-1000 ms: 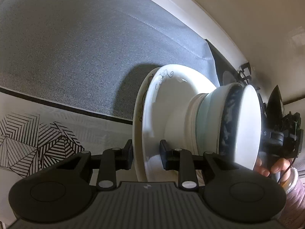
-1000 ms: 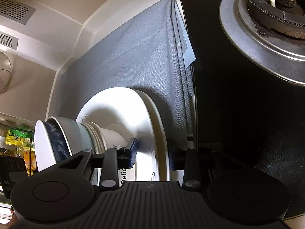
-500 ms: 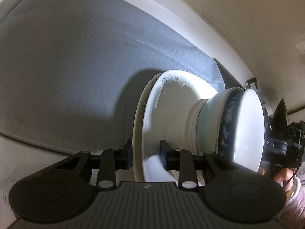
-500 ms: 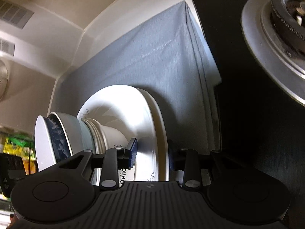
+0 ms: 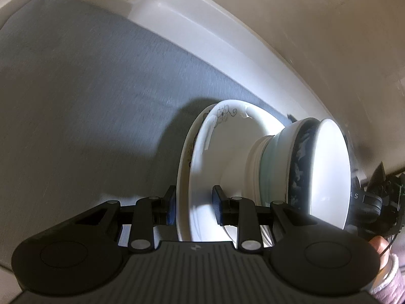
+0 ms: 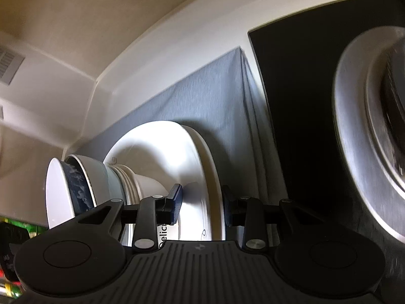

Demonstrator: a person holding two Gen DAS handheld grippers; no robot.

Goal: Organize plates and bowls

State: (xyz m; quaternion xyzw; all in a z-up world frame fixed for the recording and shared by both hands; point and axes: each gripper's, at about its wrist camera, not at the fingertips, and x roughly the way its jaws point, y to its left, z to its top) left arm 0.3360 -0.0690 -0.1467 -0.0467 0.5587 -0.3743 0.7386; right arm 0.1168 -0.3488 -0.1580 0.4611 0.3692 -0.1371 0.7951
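Note:
A stack of white plates [image 5: 202,157] with nested bowls [image 5: 326,172] on top is held between both grippers, seen edge-on. The top bowl is white with a blue patterned band. My left gripper [image 5: 193,205] is shut on the plates' rim on one side. My right gripper [image 6: 202,207] is shut on the plates' rim [image 6: 214,177] on the opposite side; the bowls [image 6: 73,190] show at its left. The stack hangs close over a grey cloth [image 5: 88,96].
The grey cloth [image 6: 210,96] covers the counter up to a white back wall [image 5: 202,22]. A black stove top [image 6: 298,96] with a steel burner ring [image 6: 359,126] lies right of the cloth. The other gripper and a hand [image 5: 379,245] show at the left view's right edge.
Both grippers have carried the stack across the cloth toward the back wall. The patterned mat has left the left view and the burner has slid to the right edge.

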